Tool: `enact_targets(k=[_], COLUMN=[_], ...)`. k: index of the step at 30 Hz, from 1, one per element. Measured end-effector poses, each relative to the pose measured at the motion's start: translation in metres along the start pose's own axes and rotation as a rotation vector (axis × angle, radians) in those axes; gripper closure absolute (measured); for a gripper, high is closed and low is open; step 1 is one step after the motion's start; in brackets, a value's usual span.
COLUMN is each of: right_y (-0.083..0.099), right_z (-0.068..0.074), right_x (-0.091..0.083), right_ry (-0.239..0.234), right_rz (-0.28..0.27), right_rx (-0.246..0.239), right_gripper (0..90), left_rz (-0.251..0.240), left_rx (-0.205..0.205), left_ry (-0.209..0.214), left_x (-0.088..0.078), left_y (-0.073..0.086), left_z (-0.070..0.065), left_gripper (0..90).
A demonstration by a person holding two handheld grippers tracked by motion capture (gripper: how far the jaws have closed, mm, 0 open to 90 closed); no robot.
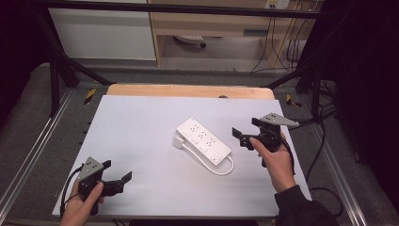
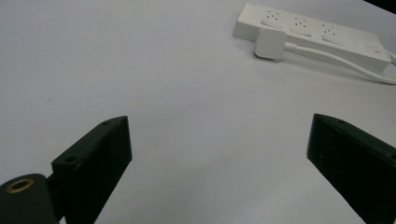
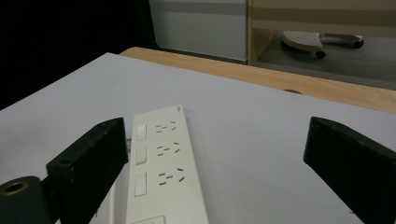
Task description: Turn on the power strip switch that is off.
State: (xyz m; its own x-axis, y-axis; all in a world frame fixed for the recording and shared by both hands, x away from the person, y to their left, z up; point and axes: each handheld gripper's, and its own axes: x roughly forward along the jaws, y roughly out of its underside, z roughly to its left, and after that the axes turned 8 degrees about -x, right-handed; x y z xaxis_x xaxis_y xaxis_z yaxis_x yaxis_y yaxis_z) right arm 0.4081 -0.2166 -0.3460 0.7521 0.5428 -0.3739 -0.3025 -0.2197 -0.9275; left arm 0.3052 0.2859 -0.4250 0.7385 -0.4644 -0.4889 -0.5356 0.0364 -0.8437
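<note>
**Both grippers standing open around an unplugged power strip**

The white power strip [image 1: 204, 141] is lying flat near the middle of the white table sheet [image 1: 141, 132], turned on a diagonal, with its socket faces looking up. Its cord [image 1: 221, 170] is looping out of the nearer end and running back along the strip's side, so that the square white plug [image 1: 178, 142] is resting on the sheet just beside the strip's far half, touching or nearly touching its edge. The plug is sitting in no socket, which suggests the work in hand is seating it into the strip.

The right gripper [image 1: 243, 132] is hovering just to the right of the strip, apart from it. Its jaws are standing spread with nothing between them, and in the right gripper view they are looking along the strip's length from its nearer end; judging from that aim, the hand is lining up on the strip, perhaps to steady it.

The left gripper [image 1: 117, 175] is waiting well away from the strip, down at the near left of the sheet. Its jaws are also spread and empty, and the left gripper view is showing the plug [image 2: 270, 44] lying against the strip [image 2: 313, 35] ahead of them, probably its eventual target.
</note>
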Motion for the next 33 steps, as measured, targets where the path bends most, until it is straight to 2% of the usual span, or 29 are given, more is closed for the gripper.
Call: enact_targets(k=[4, 7, 8, 9, 10, 11, 14, 15, 24, 33], right_y=[-0.002, -0.004, -0.005, -0.005, -0.006, -0.006, -0.008, -0.008, -0.012, -0.015], right_z=[0.002, 0.005, 0.006, 0.006, 0.007, 0.007, 0.009, 0.009, 0.018, 0.025], right_x=[0.005, 0.008, 0.011, 0.011, 0.013, 0.013, 0.018, 0.018, 0.031, 0.047], right_ry=[-0.011, -0.014, -0.017, -0.017, -0.012, -0.012, -0.001, -0.001, -0.025, -0.049], right_rz=[0.002, -0.003, -0.009, -0.009, -0.016, -0.016, -0.024, -0.024, -0.039, -0.057], right_rx=[-0.008, -0.020, -0.018, -0.018, -0.021, -0.021, -0.032, -0.032, -0.062, -0.060], right_gripper=[18.1, 28.5, 35.0, 35.0, 41.0, 41.0, 51.8, 51.8, 73.8, 83.8], left_rz=[0.001, 0.001, 0.001, 0.001, 0.001, 0.000, 0.000, 0.000, 0.001, 0.001], left_rx=[0.000, 0.001, 0.001, 0.001, 0.002, 0.002, 0.002, 0.002, 0.006, 0.006], left_ry=[0.003, 0.003, 0.003, 0.003, 0.003, 0.003, 0.004, 0.004, 0.003, 0.005], left_x=[0.000, 0.000, 0.000, 0.000, 0.000, 0.000, 0.000, 0.000, 0.000, 0.000], left_y=[0.000, 0.000, 0.000, 0.000, 0.000, 0.000, 0.000, 0.000, 0.000, 0.000], left_z=[0.000, 0.000, 0.000, 0.000, 0.000, 0.000, 0.000, 0.000, 0.000, 0.001], left_gripper=[6.5, 6.4, 6.4, 6.4, 6.5, 6.5, 6.4, 6.4, 6.4, 6.4])
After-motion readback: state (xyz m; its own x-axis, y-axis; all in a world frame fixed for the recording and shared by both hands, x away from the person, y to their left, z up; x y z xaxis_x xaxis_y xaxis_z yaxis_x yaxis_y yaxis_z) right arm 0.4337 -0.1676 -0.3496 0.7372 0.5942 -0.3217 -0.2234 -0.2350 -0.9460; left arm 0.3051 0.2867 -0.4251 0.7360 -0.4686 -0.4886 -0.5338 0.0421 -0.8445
